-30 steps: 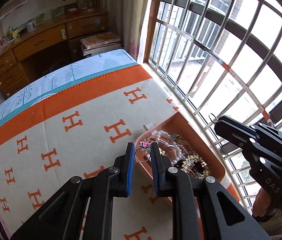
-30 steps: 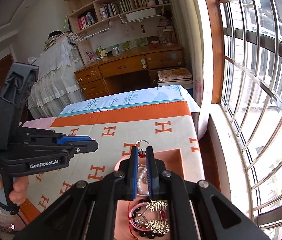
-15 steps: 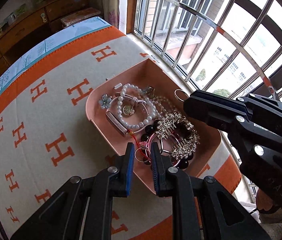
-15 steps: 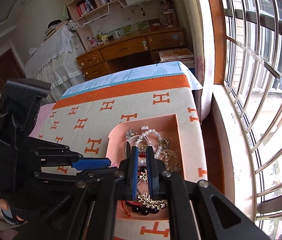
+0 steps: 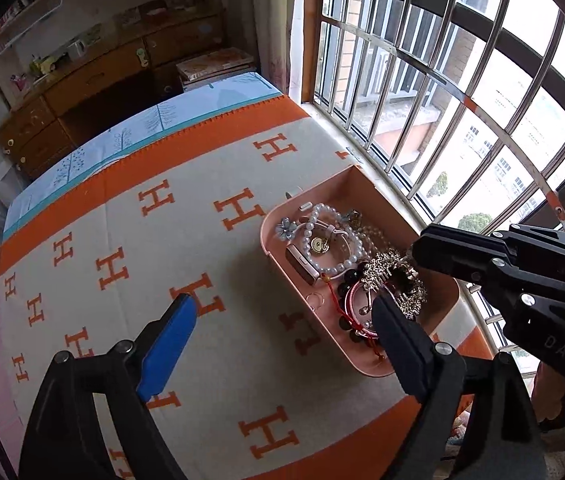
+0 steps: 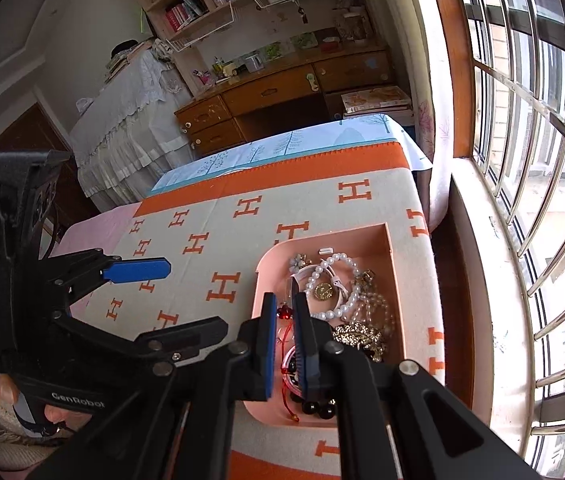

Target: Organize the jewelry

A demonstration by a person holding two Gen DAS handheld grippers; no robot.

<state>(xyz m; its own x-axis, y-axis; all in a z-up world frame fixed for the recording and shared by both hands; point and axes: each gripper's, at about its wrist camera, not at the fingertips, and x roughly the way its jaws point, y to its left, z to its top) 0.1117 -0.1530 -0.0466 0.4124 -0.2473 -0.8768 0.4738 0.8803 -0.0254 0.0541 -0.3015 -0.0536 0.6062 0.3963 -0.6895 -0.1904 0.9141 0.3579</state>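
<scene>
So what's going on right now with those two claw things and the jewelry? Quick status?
Left gripper open, holding nothing, by the pink tray. Right gripper shut on red bead charm above tray. Small ring lies in tray. Nothing in the way.

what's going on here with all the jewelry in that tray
A person holding tongs in each hand is sorting jewelry in a pink tray on an orange-and-cream H-patterned blanket. The right tongs are shut on a small earring with a red bead, held over the tray. The left tongs are wide open and empty at the tray's near edge. A pearl bracelet, dark beads and gold pieces lie piled in the tray.
</scene>
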